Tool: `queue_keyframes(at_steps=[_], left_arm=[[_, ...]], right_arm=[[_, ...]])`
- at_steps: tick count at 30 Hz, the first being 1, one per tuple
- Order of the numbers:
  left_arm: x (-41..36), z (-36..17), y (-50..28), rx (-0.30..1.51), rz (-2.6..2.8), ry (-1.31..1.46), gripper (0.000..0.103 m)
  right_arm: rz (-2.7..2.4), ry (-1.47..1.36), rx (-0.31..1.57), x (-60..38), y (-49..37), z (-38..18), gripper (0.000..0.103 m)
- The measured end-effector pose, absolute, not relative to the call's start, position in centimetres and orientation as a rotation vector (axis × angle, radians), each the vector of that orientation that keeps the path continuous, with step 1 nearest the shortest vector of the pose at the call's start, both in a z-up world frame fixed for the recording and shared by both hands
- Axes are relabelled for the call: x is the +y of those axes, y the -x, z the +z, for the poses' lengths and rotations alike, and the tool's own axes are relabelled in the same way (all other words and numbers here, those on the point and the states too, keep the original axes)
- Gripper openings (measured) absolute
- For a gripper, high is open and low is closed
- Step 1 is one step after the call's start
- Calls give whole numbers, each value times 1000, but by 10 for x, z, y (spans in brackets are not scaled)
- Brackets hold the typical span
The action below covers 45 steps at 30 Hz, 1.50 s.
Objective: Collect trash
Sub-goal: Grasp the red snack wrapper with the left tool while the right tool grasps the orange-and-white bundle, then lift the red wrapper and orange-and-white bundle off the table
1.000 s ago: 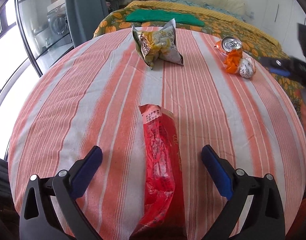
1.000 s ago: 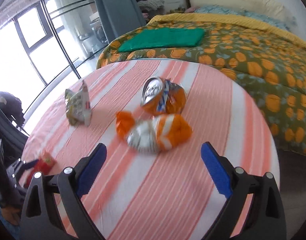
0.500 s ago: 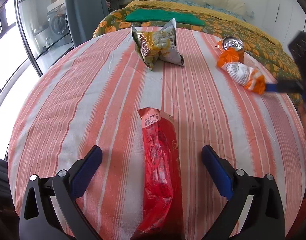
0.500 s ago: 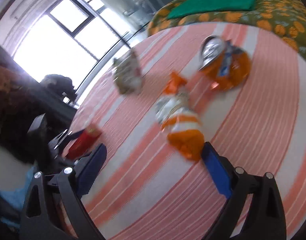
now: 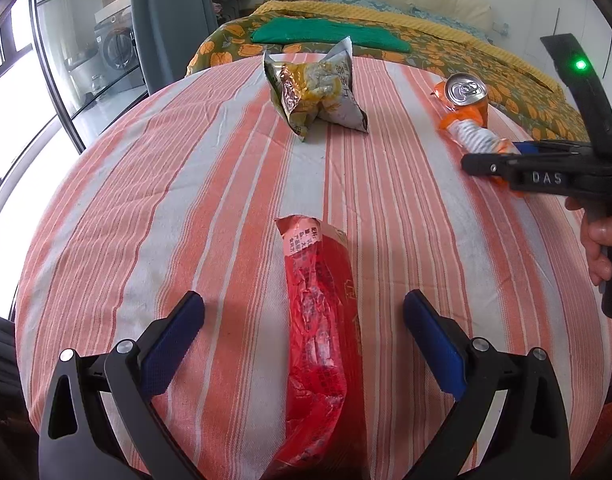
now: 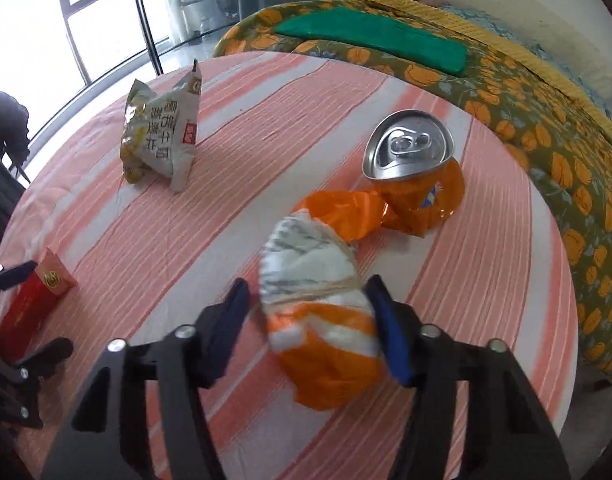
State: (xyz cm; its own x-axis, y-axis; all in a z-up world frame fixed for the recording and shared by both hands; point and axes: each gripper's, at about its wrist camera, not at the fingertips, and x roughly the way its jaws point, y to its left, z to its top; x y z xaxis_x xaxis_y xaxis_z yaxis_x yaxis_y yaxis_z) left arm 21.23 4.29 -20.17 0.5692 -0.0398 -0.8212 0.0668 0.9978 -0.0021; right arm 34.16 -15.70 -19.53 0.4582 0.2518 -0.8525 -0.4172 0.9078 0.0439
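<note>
A long red packet (image 5: 318, 320) lies on the striped tablecloth (image 5: 145, 200) between the wide-apart fingers of my left gripper (image 5: 303, 300), which is open and does not touch it. My right gripper (image 6: 310, 300) is closing around a crumpled orange-and-white wrapper (image 6: 318, 300). Its right pad touches the wrapper, while a thin gap shows at the blurred left pad. A crushed orange can (image 6: 410, 148) stands just beyond the wrapper. A yellow-and-silver snack bag (image 5: 314, 92) sits near the table's far edge. In the left wrist view the right gripper (image 5: 486, 164) comes in from the right, held by a hand (image 5: 602, 240).
A bed with an orange-flowered cover (image 5: 426, 52) and a folded green cloth (image 5: 326, 34) stands right behind the round table. Tall windows and a grey curtain (image 5: 165, 20) are at the left. The table edge drops away close to the can on the right.
The right gripper moved in over the orange-and-white wrapper and its jaws narrowed around it; the wrapper was turned lengthwise. The left gripper and the red packet stayed still.
</note>
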Motion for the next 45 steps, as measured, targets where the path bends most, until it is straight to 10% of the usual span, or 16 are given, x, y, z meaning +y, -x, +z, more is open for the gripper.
queue_keyframes(at_steps=[14, 18, 25, 45], left_arm=[[42, -202, -212, 964, -60, -33, 98], [43, -202, -209, 965, -67, -29, 98], [44, -202, -203, 971, -83, -48, 98], [44, -203, -203, 969, -77, -53, 99]], right_arm=[[488, 118, 986, -163, -212, -190, 46], [411, 166, 941, -155, -210, -194, 76], [403, 154, 958, -156, -216, -199, 85], [398, 143, 964, -158, -217, -201, 87]])
